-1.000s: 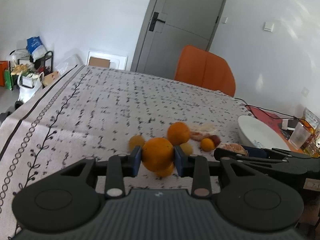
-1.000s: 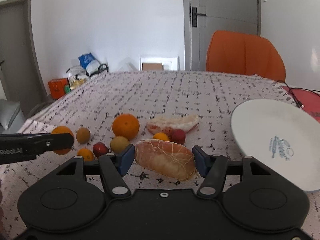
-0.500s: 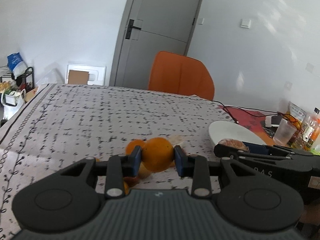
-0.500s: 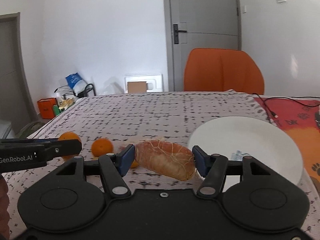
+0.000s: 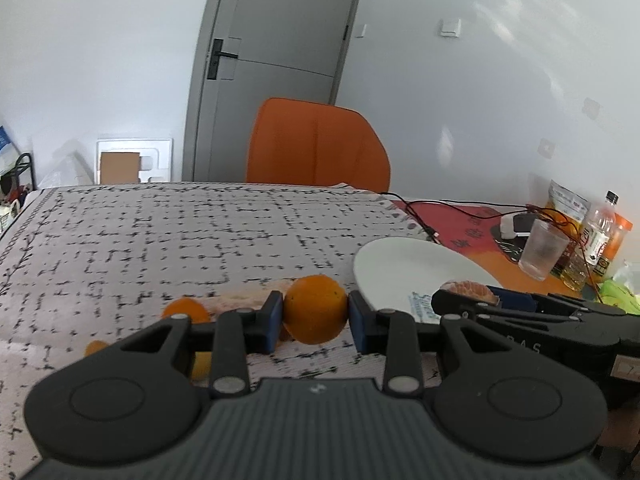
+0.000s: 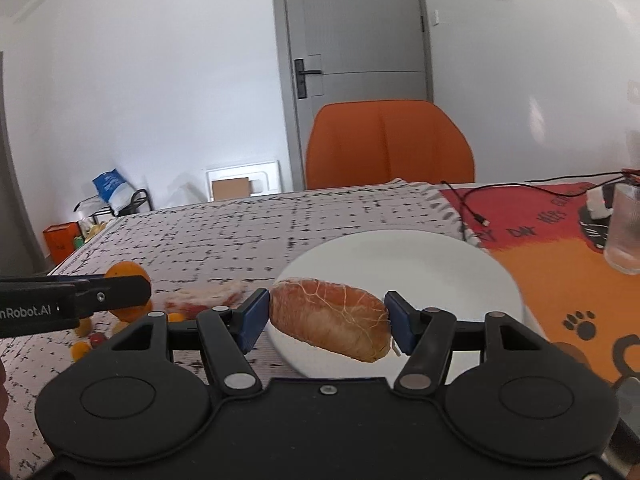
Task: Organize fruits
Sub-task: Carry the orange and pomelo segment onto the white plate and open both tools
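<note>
1. The left gripper (image 5: 315,322) has its fingers (image 5: 273,320) clamped on a round orange (image 5: 314,309), one blue pad on each side; the fruit is off the table, short of the plate's near-left rim.
2. The right gripper (image 6: 326,318) has its fingers (image 6: 253,314) clamped on a peeled grapefruit segment (image 6: 330,324), pads pressing its two ends, and it hangs over the near part of the white plate (image 6: 420,256).
3. The segment's long axis runs across the gripper from pad to pad, tilted a little, its right end lower and nearer the camera. The orange, being round, has no long axis to speak of.
4. Judged step: carrying both fruits to the plate. To do it well, lower the segment until it rests flat before releasing, leaving room beside it.
5. The orange may roll, so set it down away from the rim.
6. Loose fruit (image 6: 82,348) lies on the table (image 5: 160,232) to the left, not yet sorted.
</note>
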### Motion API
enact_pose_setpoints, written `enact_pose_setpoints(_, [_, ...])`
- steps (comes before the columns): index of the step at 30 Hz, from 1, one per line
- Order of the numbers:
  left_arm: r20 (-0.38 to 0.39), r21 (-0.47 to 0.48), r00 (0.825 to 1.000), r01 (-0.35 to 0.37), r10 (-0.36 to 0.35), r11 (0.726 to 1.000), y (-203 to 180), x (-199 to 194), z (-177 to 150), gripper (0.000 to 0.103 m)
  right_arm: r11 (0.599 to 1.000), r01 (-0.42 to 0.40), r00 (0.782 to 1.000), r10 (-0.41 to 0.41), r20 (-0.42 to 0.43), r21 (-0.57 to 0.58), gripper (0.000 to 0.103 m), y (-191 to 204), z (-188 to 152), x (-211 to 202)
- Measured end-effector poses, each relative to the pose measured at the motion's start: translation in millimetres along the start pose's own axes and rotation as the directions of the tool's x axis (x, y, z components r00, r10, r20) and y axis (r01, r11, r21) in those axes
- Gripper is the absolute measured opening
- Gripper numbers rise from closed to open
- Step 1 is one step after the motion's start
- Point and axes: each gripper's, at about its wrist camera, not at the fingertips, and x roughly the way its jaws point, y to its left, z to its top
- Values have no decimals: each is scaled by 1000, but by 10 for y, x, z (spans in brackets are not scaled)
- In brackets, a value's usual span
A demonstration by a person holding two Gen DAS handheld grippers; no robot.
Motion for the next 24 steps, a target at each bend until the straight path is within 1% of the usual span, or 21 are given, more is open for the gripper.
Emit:
enact_pose_setpoints(11, [-22, 47, 999, 30, -29, 998, -279, 198, 24, 33, 998, 60, 998, -60, 19, 24, 61, -289, -34, -7])
enact_pose_setpoints(13, [-26, 53, 999, 39, -37, 998, -324, 237, 31, 33, 997, 67, 998, -67, 16, 30, 65, -329, -47, 0])
enact_pose_setpoints(15, [-28, 58, 999, 42, -41, 997, -360, 274, 38, 33, 997, 71, 997, -72, 17, 39, 75, -368, -64, 5])
enact_pose_setpoints(17, [-37, 60, 998, 48, -46, 997, -389, 326, 42, 33, 997, 70, 997, -72, 34, 43, 81, -393, -71, -42])
enact_pose_setpoints(21, [-45, 74, 997, 59, -56, 996, -467, 399, 47, 33, 996, 49, 997, -52, 51, 69, 83, -463, -75, -152])
enact_pose_setpoints(24, [-48, 81, 997, 71, -67, 994, -529, 447, 56, 33, 994, 43, 998, -47, 40, 97, 83, -535, -94, -175])
